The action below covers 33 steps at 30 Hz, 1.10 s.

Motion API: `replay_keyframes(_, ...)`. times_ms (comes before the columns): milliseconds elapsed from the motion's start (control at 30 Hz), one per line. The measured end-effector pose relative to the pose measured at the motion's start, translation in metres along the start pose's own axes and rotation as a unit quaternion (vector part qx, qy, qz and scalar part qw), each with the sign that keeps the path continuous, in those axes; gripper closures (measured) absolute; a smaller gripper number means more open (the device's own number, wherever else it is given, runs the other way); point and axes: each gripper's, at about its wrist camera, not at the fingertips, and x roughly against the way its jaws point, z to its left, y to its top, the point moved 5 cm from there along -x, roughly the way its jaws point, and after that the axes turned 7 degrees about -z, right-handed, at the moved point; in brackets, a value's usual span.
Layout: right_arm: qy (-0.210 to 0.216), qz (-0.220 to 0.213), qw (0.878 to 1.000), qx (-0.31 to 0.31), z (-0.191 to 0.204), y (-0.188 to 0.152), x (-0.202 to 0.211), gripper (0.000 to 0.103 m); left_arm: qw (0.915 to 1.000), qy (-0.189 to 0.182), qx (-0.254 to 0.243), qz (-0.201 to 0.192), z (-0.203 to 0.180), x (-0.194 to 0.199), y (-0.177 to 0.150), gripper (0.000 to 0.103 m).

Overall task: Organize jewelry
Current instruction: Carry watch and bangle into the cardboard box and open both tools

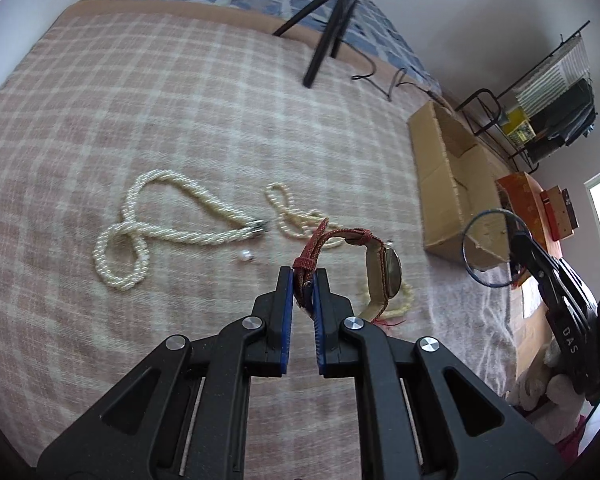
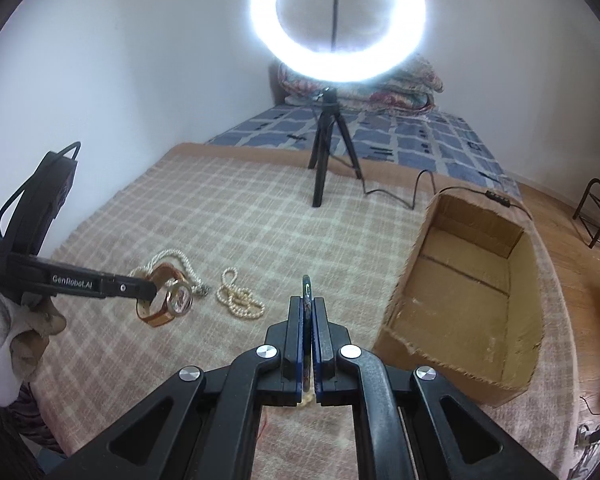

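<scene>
My left hand-held gripper (image 1: 302,280) is pinching the red strap of a wristwatch (image 1: 384,276), which hangs clear of the checked blanket (image 1: 180,120) with its gold case turned edge-on to the left wrist camera; from the right wrist camera the same watch shows its round face. My right hand-held gripper (image 2: 307,304) has its blue pads pressed together on a thin blue bangle (image 1: 488,248), whose rim pokes up between the fingertips; the left camera shows it as a full ring lifted in front of the cardboard box (image 2: 472,300). Under the watch, on the blanket, lies a pale beaded bracelet (image 1: 404,296) with a bit of red thread beside it. A little further off sits a single loose pearl (image 1: 245,257), and just beyond it a thick twisted pearl necklace (image 1: 140,232) lies in loops, its metal clasp pointing toward a thinner pearl strand (image 1: 292,216) bunched beside it. The open, empty-looking box stands to the right of the jewelry, near the edge of the bed. Further back a black tripod (image 2: 328,148) stands on the blanket carrying a lit ring light (image 2: 338,20), its cable trailing toward the box. Behind it lie a blue patterned sheet (image 2: 420,136) and folded quilts (image 2: 400,88) against the white wall.
</scene>
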Motion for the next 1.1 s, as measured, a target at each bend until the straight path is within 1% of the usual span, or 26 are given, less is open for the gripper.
replay_keyframes(267, -0.039, -0.028, 0.999, -0.016, -0.042, 0.023, 0.011, 0.102, 0.9992, -0.036, -0.014, -0.014, -0.050, -0.004, 0.013, 0.096)
replay_keyframes(400, -0.056, -0.033, 0.997, -0.029, -0.069, 0.031, 0.008, 0.102, 0.9982, -0.051, -0.023, -0.023, -0.077, -0.009, 0.019, 0.096)
replay_keyframes(500, -0.072, -0.033, 0.996, -0.029, -0.087, 0.035, 0.001, 0.102, 0.9973, -0.065, -0.025, -0.022, -0.097, -0.016, 0.022, 0.096)
replay_keyframes(800, -0.103, -0.024, 0.993, -0.052, -0.140, 0.039, -0.020, 0.102, 0.9954, -0.072, -0.062, -0.014, -0.153, -0.048, 0.026, 0.096)
replay_keyframes(967, -0.116, -0.021, 0.991, -0.062, -0.164, 0.038, -0.029, 0.102, 0.9945, -0.079, -0.068, -0.005, -0.177, -0.069, 0.027, 0.096)
replay_keyframes(1100, -0.119, -0.014, 0.989, -0.084, -0.185, 0.034, -0.039, 0.102, 0.9940, -0.079, -0.076, -0.003, -0.193, -0.081, 0.028, 0.096)
